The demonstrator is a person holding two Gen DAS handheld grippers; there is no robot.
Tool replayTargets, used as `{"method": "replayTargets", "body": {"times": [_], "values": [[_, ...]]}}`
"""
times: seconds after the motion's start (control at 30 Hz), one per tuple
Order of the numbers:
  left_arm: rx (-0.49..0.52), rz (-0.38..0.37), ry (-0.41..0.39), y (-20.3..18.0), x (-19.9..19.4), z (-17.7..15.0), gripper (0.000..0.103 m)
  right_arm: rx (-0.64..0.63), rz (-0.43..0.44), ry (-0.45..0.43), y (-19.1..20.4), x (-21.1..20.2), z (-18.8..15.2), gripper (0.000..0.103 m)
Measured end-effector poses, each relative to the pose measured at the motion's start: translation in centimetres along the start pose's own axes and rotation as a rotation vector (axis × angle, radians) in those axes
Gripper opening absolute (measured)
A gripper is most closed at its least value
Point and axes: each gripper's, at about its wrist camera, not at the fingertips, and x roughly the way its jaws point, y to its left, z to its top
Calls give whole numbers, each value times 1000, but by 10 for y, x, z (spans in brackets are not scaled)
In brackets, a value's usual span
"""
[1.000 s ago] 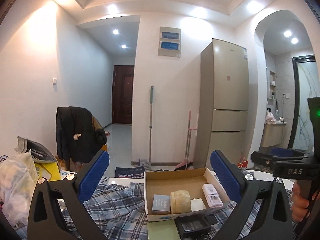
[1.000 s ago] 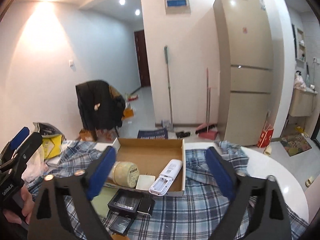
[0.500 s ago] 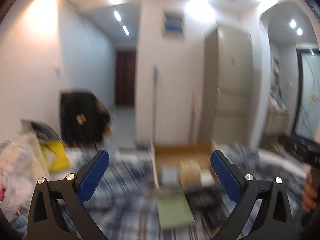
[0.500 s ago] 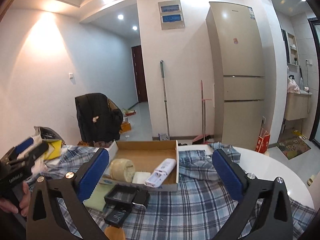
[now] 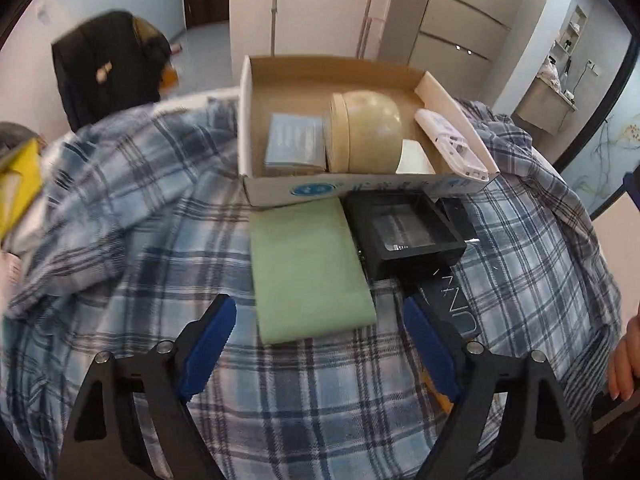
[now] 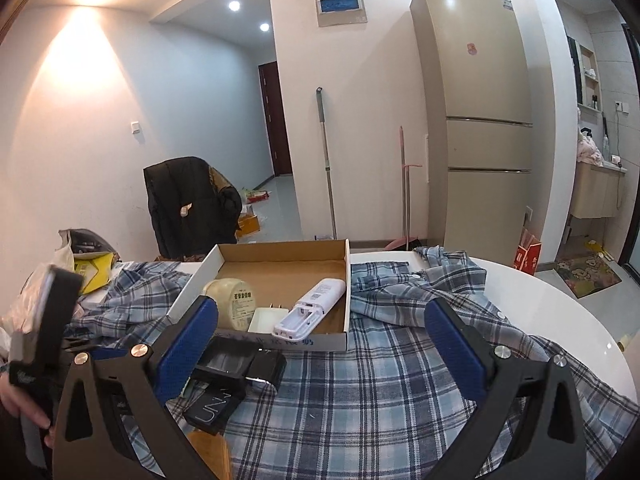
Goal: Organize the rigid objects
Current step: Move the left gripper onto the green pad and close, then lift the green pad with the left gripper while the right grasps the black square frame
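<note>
A cardboard box [image 5: 280, 80] [image 6: 276, 258] on the plaid cloth holds a blue-grey packet [image 5: 296, 142], a cream round tin [image 5: 366, 132] [image 6: 234, 304], a white adapter [image 5: 414, 156] [image 6: 266, 318] and a white remote [image 5: 450, 144] [image 6: 312, 306]. In front of it lie a green flat box [image 5: 306, 264], a black framed case [image 5: 404, 234] [image 6: 230, 362] and a black slim box [image 5: 452, 300] [image 6: 214, 402]. My left gripper [image 5: 320, 342] points down just before the green box, its jaws closing with nothing between them. My right gripper [image 6: 320, 340] stands open and empty over the cloth.
The plaid shirt [image 5: 120, 216] [image 6: 400, 380] covers a white round table [image 6: 560, 312]. A yellow bag [image 5: 16, 184] [image 6: 94, 270] and plastic clutter lie at the left. A chair with a black jacket [image 6: 188, 204], a fridge [image 6: 476, 120] and a mop stand behind. A hand [image 5: 622, 356] shows at the right edge.
The left gripper has tipped steeply downward and dropped toward the table, now looking onto the green box, and its jaws have narrowed. The right gripper has sunk a little.
</note>
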Motion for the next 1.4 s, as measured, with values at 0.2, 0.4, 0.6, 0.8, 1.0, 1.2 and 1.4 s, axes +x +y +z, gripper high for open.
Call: {"method": "replayTargets", "body": {"times": [0.2, 0.4, 0.6, 0.8, 1.0, 1.2, 1.4], "values": [[-53, -62, 98, 8, 14, 10, 84, -3, -3, 0, -3, -1, 1, 103], [-61, -37, 146, 10, 28, 12, 79, -3, -4, 1, -5, -1, 2, 103], [-90, -42, 147, 15, 31, 16, 79, -10, -5, 3, -5, -1, 2, 103], [-13, 44, 140, 3, 32, 13, 73, -16, -16, 12, -4, 1, 1, 103], [41, 79, 44, -1, 10, 9, 72, -23, -40, 36, -2, 3, 3, 103], [71, 95, -121, 6, -38, 2, 71, -56, -60, 45, 8, 1, 6, 103], [78, 104, -266, 11, -78, -9, 71, -31, -19, 122, 25, 13, 10, 103]]}}
